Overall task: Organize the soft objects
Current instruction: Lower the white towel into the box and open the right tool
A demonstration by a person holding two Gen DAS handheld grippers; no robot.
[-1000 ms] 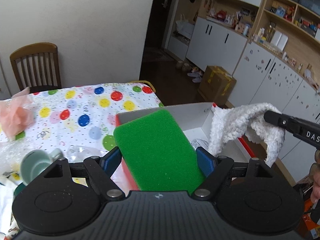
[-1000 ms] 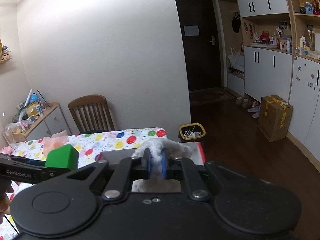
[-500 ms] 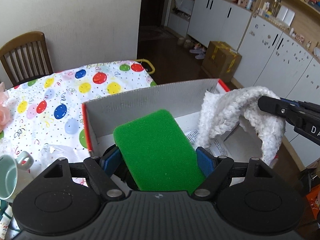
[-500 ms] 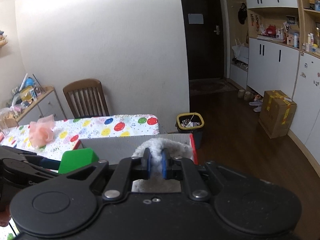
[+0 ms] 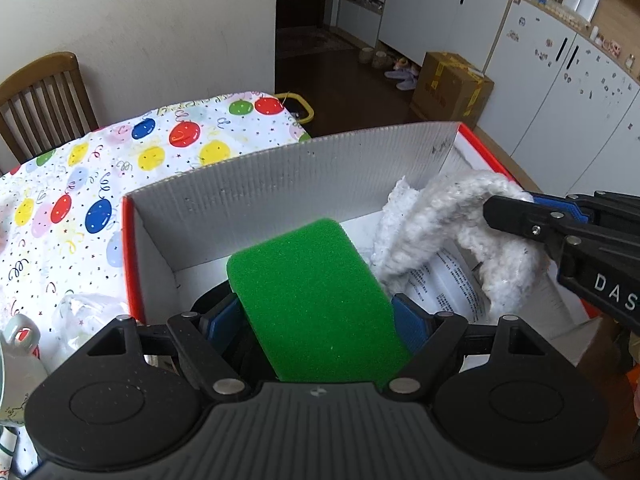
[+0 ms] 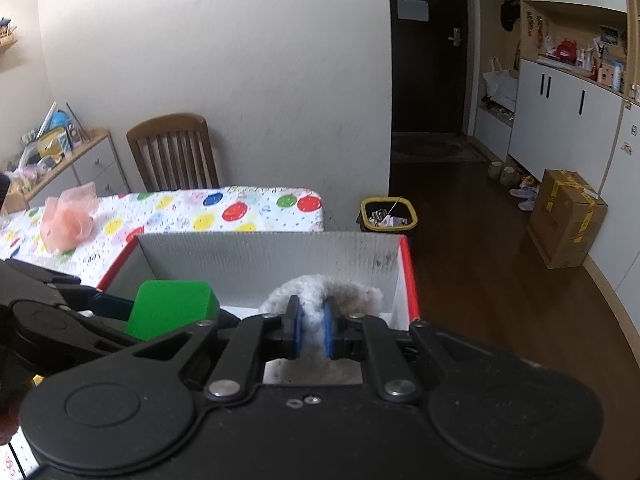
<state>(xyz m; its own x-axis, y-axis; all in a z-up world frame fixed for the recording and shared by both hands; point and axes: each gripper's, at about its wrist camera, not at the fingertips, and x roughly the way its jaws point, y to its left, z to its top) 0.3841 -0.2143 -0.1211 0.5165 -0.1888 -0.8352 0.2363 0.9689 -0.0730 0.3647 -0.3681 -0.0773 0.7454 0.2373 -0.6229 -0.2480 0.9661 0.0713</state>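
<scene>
Open cardboard box [image 5: 288, 184] with red outer walls on worktop [image 5: 80, 184] under balloon-print cloth; printed paper sheet [image 5: 452, 280] on its floor; left hand-held gripper [image 5: 316, 320] clamped on green sponge [image 5: 312, 300], held over box interior; right hand-held gripper [image 6: 312, 326] pinched tight on white knitted cloth [image 5: 452, 224], draped down into box's right side; yellow-rimmed bin [image 6: 388, 216] on floor beyond, scraps inside.

A thick green foam sponge [image 5: 316, 304] with round corners sits in the middle of the frame, tilted over the open red and white cardboard box [image 5: 288, 184]. A fluffy white knitted cloth [image 5: 452, 216] hangs at the right, drooping into the box.
</scene>
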